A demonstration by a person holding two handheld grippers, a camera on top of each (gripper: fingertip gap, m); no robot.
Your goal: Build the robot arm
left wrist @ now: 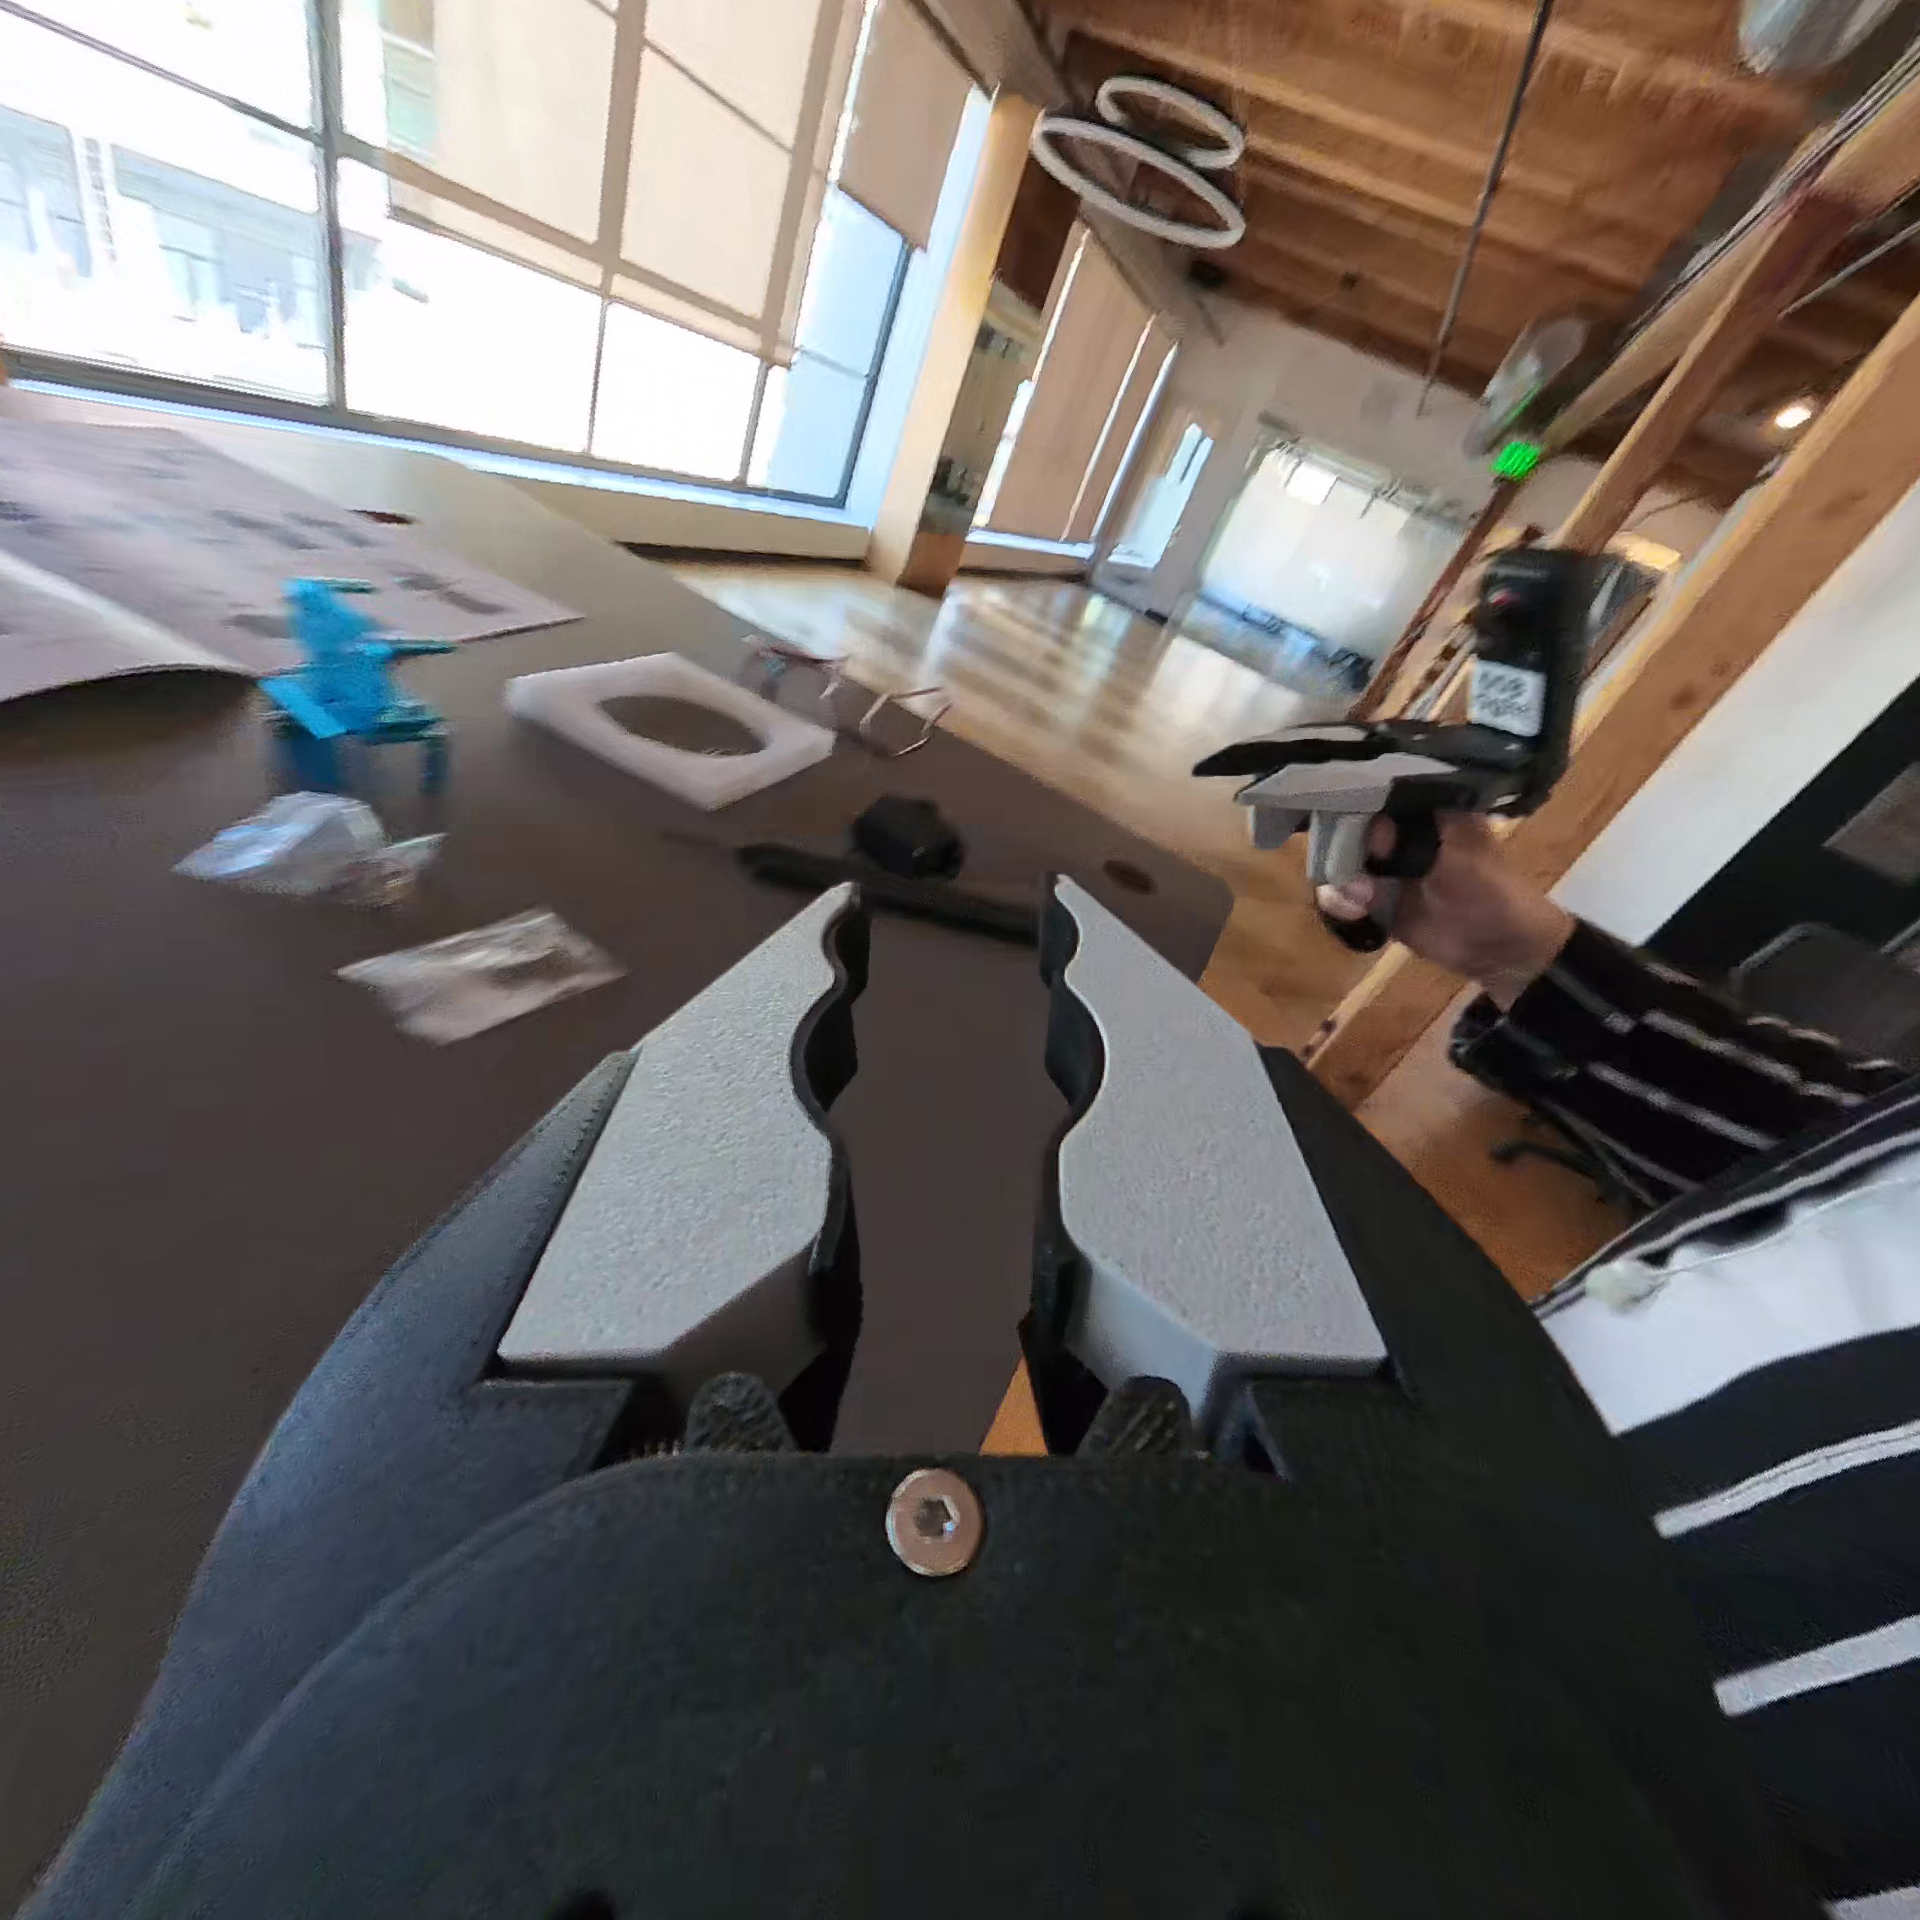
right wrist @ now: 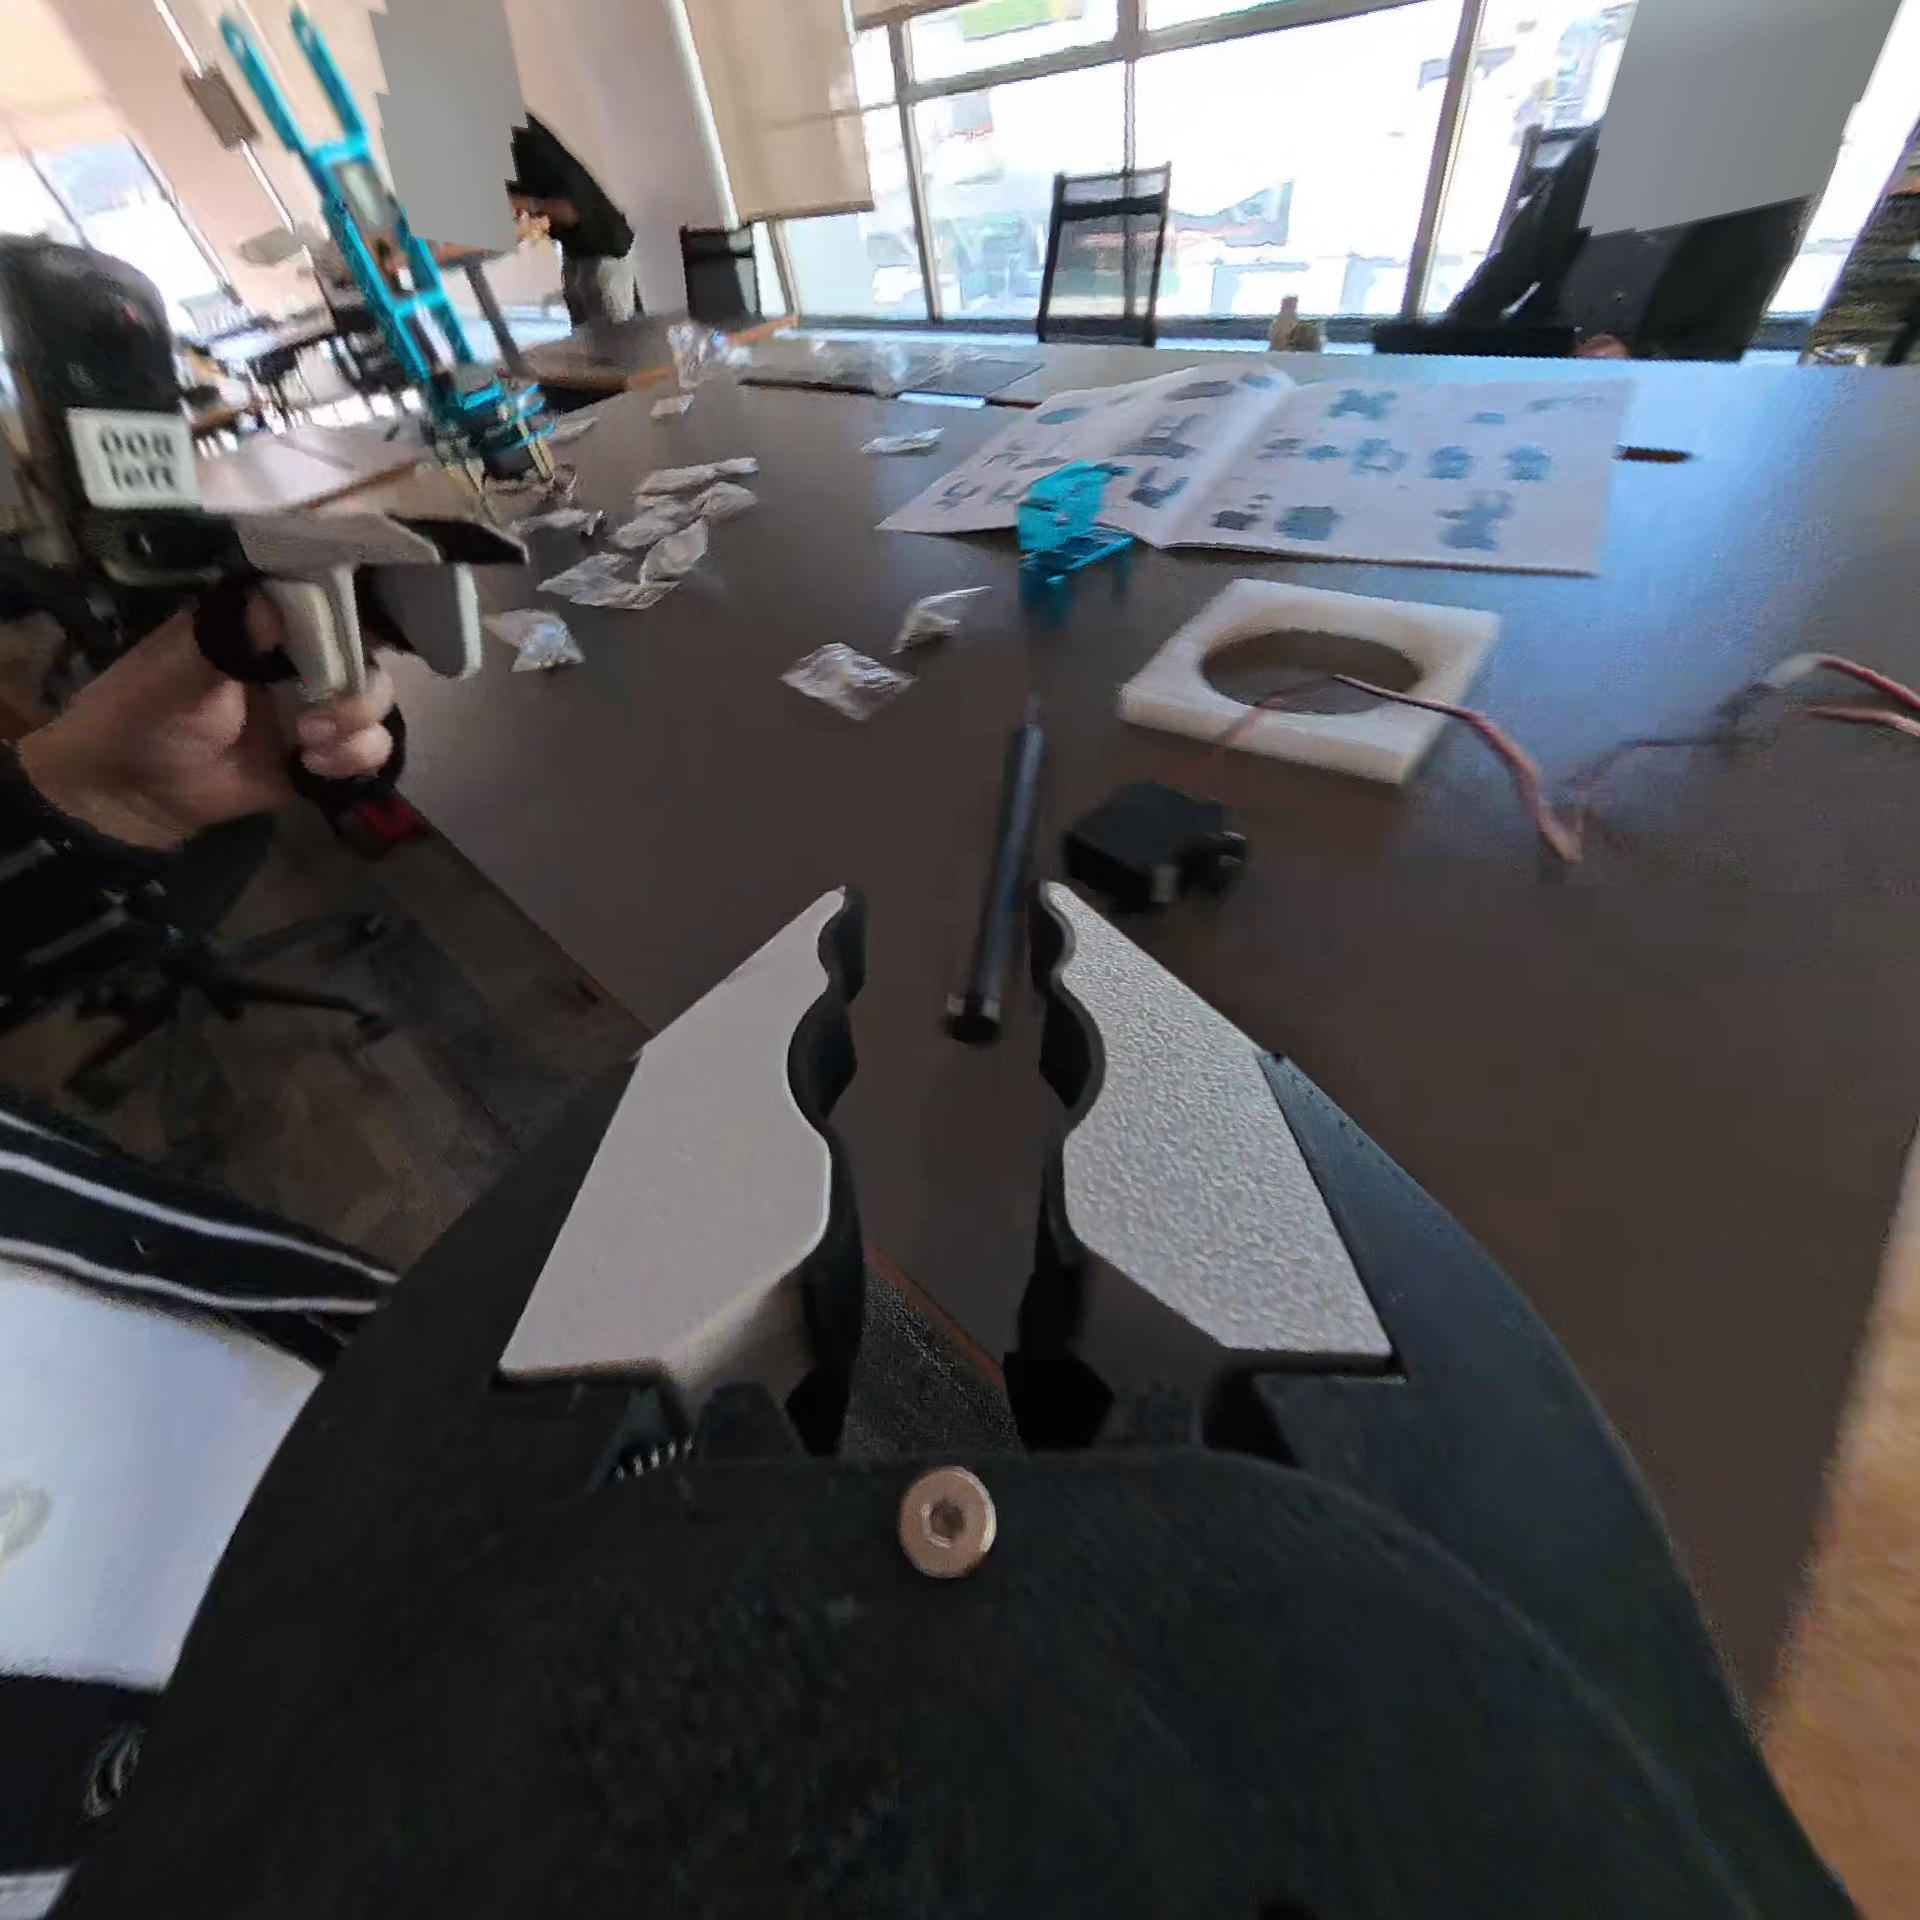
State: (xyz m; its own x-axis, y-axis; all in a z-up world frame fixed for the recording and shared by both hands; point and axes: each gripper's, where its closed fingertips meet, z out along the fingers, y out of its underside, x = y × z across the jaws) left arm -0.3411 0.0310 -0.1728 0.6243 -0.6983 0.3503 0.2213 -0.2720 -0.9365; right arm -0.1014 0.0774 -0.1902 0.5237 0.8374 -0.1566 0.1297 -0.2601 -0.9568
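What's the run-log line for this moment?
left gripper: open, empty, above dark table | right gripper: open, empty, nearest black screwdriver | black servo beside it

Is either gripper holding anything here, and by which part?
Nothing is held. The left gripper and right gripper are both open and empty; the dark screwdriver lies on the table.

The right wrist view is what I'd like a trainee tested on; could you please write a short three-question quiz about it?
1. True or false: the right hand-held gripper is open and holds nothing.
2. What lies nearest its fingertips? A) screwdriver B) white foam frame C) booklet
3. Fill in: the small blue plastic part stands on the ____.

Key: 1 true; 2 A; 3 table.
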